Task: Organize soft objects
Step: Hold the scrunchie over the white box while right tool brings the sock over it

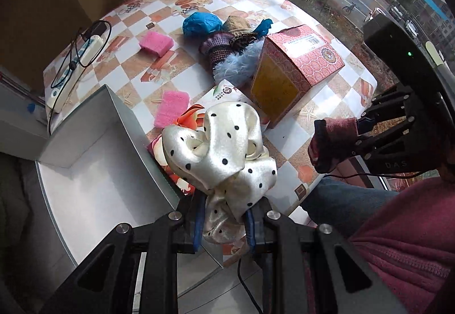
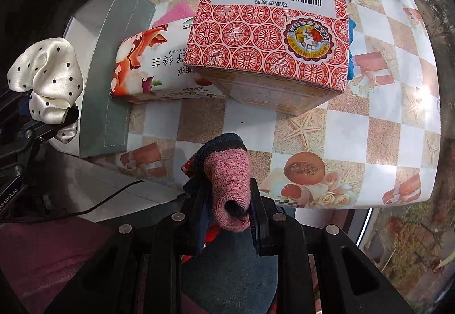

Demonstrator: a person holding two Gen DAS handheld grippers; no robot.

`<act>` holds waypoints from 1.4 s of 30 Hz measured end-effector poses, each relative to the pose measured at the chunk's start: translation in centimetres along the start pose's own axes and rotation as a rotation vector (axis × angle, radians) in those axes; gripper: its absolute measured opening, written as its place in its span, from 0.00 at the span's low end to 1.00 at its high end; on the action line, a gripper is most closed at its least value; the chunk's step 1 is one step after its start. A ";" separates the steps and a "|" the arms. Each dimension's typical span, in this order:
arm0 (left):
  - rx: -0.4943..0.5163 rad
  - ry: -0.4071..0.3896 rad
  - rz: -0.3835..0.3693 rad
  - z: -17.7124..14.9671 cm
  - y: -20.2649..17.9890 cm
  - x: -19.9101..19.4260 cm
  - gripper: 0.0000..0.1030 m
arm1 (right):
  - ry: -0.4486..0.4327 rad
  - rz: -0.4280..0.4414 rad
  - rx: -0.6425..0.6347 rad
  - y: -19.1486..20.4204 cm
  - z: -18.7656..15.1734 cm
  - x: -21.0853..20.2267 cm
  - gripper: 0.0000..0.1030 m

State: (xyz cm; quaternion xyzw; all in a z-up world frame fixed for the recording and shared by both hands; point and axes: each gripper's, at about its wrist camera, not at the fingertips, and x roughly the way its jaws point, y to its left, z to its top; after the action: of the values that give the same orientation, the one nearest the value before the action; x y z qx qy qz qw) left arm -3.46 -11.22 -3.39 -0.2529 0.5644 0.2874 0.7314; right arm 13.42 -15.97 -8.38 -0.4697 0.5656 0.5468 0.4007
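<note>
Two loads — left jaws clamped on scrunchie [image 1: 224,149], right on sock [image 2: 227,188] — red carton [image 2: 270,38] ahead.

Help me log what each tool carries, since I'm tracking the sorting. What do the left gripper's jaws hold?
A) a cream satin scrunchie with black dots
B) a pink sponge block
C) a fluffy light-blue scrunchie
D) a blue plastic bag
A: the left gripper has its jaws shut on the cream satin scrunchie with black dots, lifted beside the open grey box, while the right gripper grips a pink knitted sock.
</note>
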 end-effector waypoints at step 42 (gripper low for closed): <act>-0.669 0.110 0.169 -13.0 12.2 2.3 0.27 | 0.068 0.047 -0.527 21.2 8.6 1.2 0.25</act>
State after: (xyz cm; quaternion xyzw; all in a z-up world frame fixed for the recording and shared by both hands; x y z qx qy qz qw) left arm -20.43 -11.27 -9.26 -0.4460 0.4964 0.5020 0.5502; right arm -7.94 -8.33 -5.05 -0.5627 0.4273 0.6683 0.2326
